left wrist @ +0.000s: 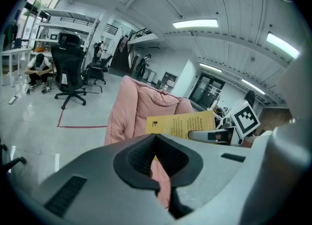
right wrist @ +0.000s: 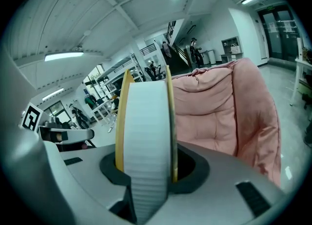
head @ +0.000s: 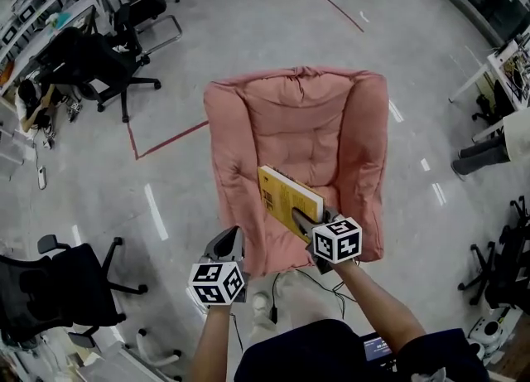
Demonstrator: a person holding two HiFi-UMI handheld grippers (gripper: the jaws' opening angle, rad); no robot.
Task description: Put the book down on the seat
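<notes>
Two forearms are extended forward and down. The right gripper (head: 300, 221) is tilted downward, with its jaws clamped on the edge of a book (head: 286, 196). The left gripper (head: 229, 239) is held beside it, with jaws together and nothing between them.

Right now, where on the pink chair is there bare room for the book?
The seat cushion lies bare between the two padded side walls, from the backrest to the front edge. Crowding is at that front edge, where the right gripper holds the book and the left gripper hangs beside it.
</notes>
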